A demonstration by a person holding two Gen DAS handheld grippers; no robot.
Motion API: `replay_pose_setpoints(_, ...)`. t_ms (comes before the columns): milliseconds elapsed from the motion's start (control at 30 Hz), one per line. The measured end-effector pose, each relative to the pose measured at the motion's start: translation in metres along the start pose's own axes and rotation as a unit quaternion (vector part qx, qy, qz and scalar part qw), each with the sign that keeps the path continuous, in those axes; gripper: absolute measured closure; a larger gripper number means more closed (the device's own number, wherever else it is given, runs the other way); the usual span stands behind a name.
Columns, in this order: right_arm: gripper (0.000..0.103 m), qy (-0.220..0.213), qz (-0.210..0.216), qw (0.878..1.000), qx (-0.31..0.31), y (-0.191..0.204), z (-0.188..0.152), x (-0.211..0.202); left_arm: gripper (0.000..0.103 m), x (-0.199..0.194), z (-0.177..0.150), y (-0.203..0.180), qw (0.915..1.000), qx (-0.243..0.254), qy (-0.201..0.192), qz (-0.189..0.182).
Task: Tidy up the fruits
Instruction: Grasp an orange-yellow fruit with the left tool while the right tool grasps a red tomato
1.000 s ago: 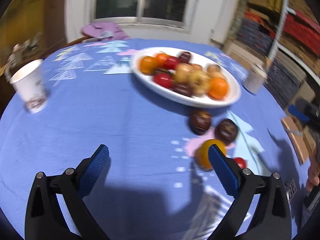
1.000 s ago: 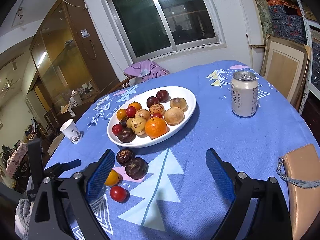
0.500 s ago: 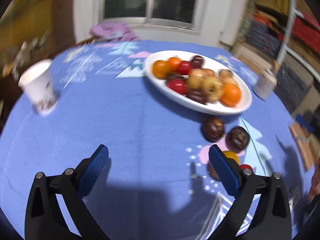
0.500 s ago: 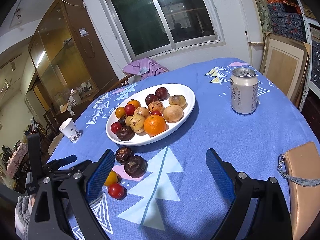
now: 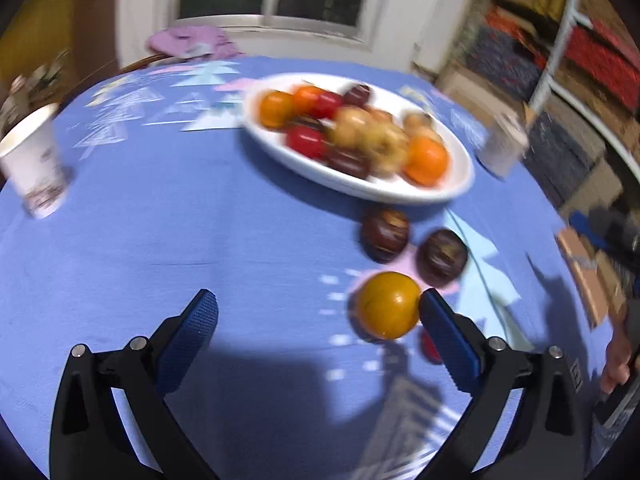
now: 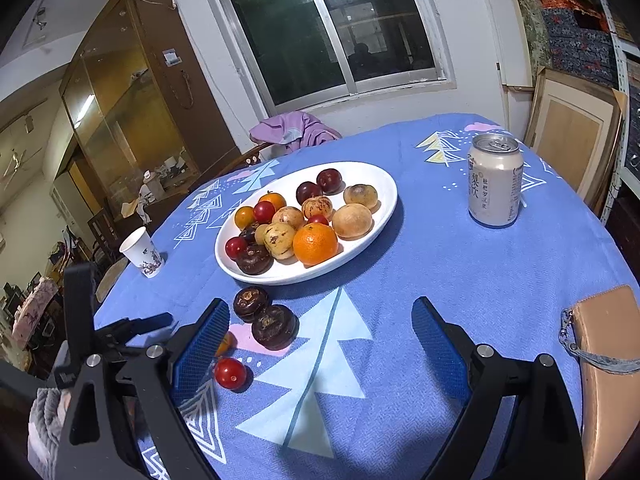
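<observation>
While both jaws gape empty, left view bares yellow fruit (image 5: pixel 387 305), right view half hides it.

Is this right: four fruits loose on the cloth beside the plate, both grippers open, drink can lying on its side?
Not quite. The right wrist view shows the drink can standing upright. The four loose fruits by the plate and the open left gripper and right gripper are right.

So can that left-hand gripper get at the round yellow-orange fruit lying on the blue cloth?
Probably yes: the left gripper is open, the round yellow-orange fruit sits just inside its right finger, and nothing lies between; it needs centring first.
</observation>
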State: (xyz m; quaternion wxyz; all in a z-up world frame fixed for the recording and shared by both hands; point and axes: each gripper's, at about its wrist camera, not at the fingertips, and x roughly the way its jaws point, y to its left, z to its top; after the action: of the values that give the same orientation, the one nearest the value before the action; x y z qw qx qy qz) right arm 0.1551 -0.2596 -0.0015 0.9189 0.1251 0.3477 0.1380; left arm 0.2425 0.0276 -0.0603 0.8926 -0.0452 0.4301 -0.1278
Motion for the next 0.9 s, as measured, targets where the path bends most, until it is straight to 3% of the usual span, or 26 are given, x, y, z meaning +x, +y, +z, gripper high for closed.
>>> replay_pose_setpoints(67, 0.010, 0.003, 0.003, 1.000, -0.008, 0.004, -0.001, 0.000, 0.004, -0.010, -0.002, 0.016, 0.9996, -0.020, -0.012, 0.019)
replay_pose_setpoints(167, 0.010, 0.018, 0.017, 0.999, -0.039, 0.017, -0.006, 0.004, 0.004, -0.017, -0.002, 0.024, 0.9990, -0.041, -0.018, -0.006)
replay_pose_setpoints(233, 0.010, 0.033, 0.025, 0.997, -0.072, 0.031, -0.012, 0.011, 0.004, -0.015, -0.002, 0.013, 0.9993, -0.023, -0.018, -0.023)
replay_pose_setpoints(333, 0.018, 0.059, 0.040, 0.991, -0.115, 0.052, -0.026, 0.022, 0.004, -0.006, -0.004, -0.005, 0.9997, 0.023, -0.008, -0.002)
replay_pose_setpoints(633, 0.021, 0.076, 0.027, 0.971, -0.227, 0.097, -0.062, 0.045, 0.004, -0.011, -0.010, 0.015, 0.9997, 0.012, -0.004, 0.019)
replay_pose_setpoints(733, 0.032, 0.084, 0.034, 0.969, -0.228, 0.100, -0.063, 0.048, 0.004, -0.013, -0.021, 0.016, 0.9979, 0.044, -0.005, 0.047)
replay_pose_setpoints(900, 0.038, 0.099, 0.036, 0.974, -0.199, 0.093, -0.060, 0.055, 0.004, -0.037, -0.038, 0.003, 0.9934, 0.101, -0.036, 0.039)
